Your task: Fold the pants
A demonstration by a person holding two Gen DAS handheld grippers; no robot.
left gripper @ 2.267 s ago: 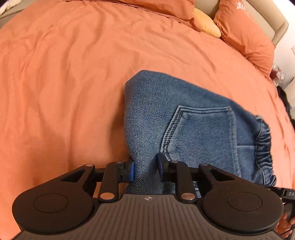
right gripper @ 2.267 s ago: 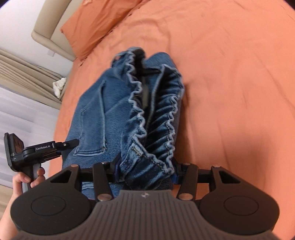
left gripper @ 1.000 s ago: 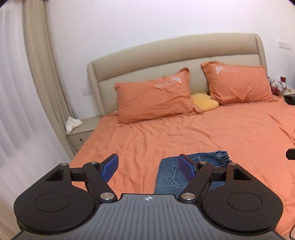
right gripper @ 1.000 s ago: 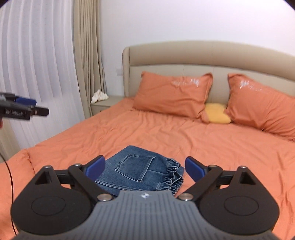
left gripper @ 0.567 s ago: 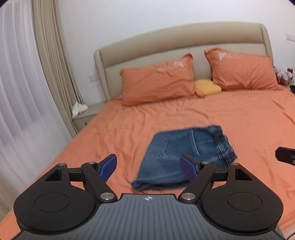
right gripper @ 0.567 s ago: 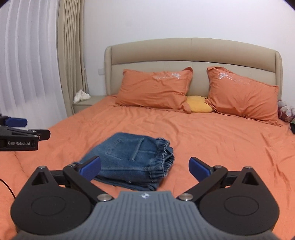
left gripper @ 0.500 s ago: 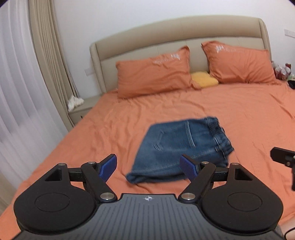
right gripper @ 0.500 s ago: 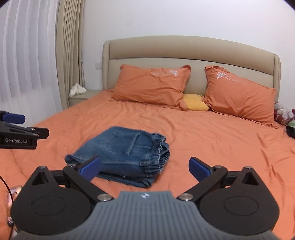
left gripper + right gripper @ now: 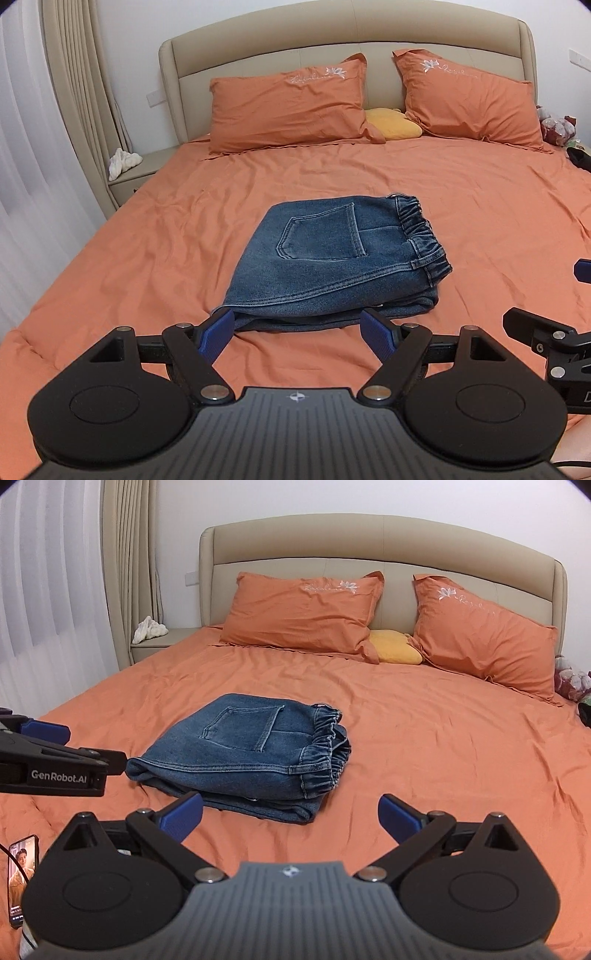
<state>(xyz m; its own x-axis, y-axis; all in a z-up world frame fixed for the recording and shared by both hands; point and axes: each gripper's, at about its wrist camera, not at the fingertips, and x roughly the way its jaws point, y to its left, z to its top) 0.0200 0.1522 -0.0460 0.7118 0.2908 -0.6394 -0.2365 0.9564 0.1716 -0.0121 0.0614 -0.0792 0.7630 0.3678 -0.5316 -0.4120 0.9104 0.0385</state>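
Note:
The blue denim pants (image 9: pixel 332 258) lie folded into a compact stack on the orange bed sheet (image 9: pixel 147 266), back pocket up, elastic waistband to the right. They also show in the right wrist view (image 9: pixel 247 753). My left gripper (image 9: pixel 301 334) is open and empty, held back just short of the stack's near edge. My right gripper (image 9: pixel 291 814) is open and empty, also pulled back from the pants. The left gripper's side appears at the left of the right wrist view (image 9: pixel 55 764).
Two orange pillows (image 9: pixel 288 99) (image 9: pixel 469 99) and a yellow cushion (image 9: pixel 393 123) lean on the beige headboard (image 9: pixel 332 40). A nightstand with a white cloth (image 9: pixel 123 160) stands left of the bed by the curtains. A phone (image 9: pixel 22 878) shows at lower left.
Both grippers let go of the pants, opened and pulled back from close over the denim to a low view across the bed. The folded pants lie still on the sheet.

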